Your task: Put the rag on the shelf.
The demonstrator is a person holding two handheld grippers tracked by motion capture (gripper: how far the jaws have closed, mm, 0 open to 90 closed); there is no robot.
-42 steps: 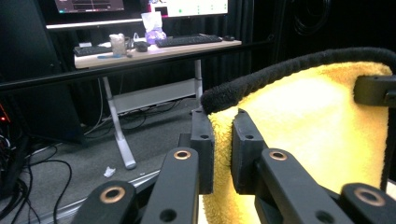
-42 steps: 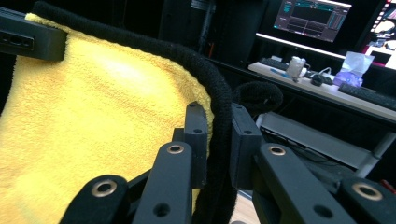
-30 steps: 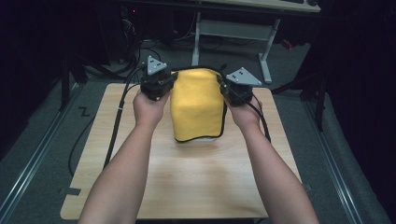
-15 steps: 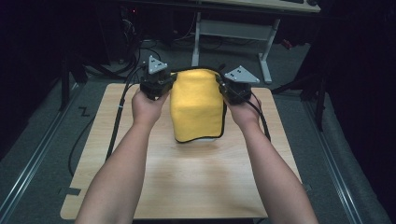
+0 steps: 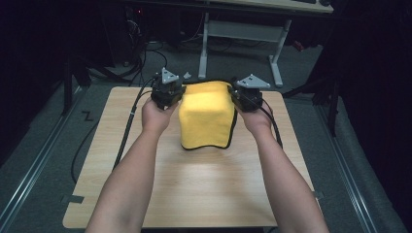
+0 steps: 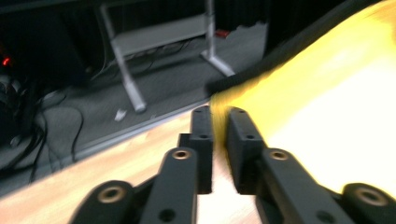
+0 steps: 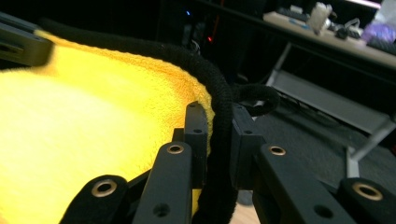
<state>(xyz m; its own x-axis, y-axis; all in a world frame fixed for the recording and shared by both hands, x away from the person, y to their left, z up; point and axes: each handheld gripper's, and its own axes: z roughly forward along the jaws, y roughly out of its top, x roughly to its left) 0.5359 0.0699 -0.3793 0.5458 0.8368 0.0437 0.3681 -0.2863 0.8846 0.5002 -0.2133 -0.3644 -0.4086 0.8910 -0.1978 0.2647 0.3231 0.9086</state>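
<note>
Yellow cloth (image 5: 206, 116) hangs between left claw (image 5: 171, 97) and right claw (image 5: 243, 97), each clamping a corner

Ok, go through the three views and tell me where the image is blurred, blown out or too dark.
High view: sharp; table evenly lit, surroundings nearly black. Left gripper view: motion-smeared, the yellow cloth streaked and blown out towards white, left gripper jaws fairly crisp. Right gripper view: black hem and right gripper sharp, near cloth overexposed, background desk dim.

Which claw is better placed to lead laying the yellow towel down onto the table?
Probably the right claw: its jaws clamp the yellow towel's black hem squarely. The left claw pinches only a corner tip.
</note>
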